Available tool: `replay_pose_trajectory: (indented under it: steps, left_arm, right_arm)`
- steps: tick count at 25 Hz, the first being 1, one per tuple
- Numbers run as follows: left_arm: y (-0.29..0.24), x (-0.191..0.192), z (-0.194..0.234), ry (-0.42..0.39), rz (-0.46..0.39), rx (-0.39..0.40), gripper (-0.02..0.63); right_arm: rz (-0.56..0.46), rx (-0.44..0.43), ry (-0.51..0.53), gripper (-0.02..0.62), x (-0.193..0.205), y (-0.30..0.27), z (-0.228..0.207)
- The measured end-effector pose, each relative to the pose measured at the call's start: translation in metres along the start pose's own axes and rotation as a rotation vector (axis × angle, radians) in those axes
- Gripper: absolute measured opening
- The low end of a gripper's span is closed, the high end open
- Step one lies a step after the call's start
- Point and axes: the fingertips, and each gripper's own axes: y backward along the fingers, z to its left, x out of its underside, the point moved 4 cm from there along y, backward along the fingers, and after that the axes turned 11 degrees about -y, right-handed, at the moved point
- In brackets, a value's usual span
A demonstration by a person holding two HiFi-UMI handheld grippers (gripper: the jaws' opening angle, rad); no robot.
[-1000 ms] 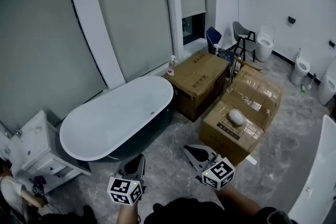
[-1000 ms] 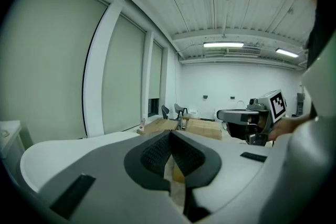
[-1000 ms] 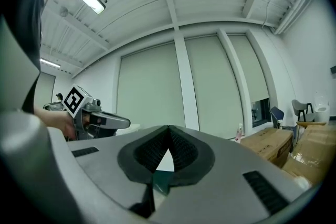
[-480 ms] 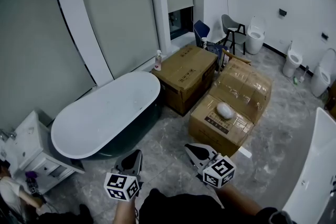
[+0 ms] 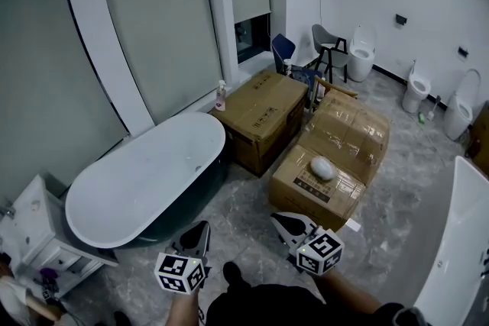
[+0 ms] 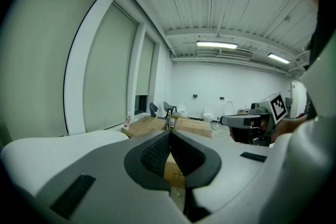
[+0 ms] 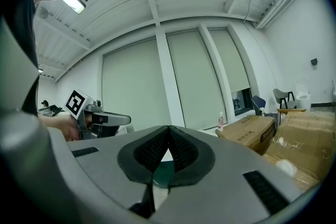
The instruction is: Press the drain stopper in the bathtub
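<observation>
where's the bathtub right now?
Head view, left of centre: the bathtub stands along the window wall, with the white cabinet at its lower-left end and a cardboard box at its right end, just ahead of the left gripper.

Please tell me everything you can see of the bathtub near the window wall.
The bathtub is an oval freestanding tub, glossy white inside and dark green outside. It looks empty, standing upright on the grey floor between a white cabinet and a cardboard box. Whether these touch it cannot be told.
</observation>
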Motion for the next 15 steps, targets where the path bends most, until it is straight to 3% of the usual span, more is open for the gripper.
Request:
replay_pose_trajectory:
  steps: [7, 15]
  left_arm:
    - [-0.035, 0.002, 0.076, 0.015, -0.019, -0.009, 0.011]
    - [-0.054, 0.015, 0.186, 0.062, -0.017, -0.012, 0.011]
  right_arm:
    - [0.039, -0.019, 0.002, 0.014, -0.012, -0.09, -0.011]
    - [0.082, -0.058, 0.009, 0.014, -0.027, -0.214, 0.007]
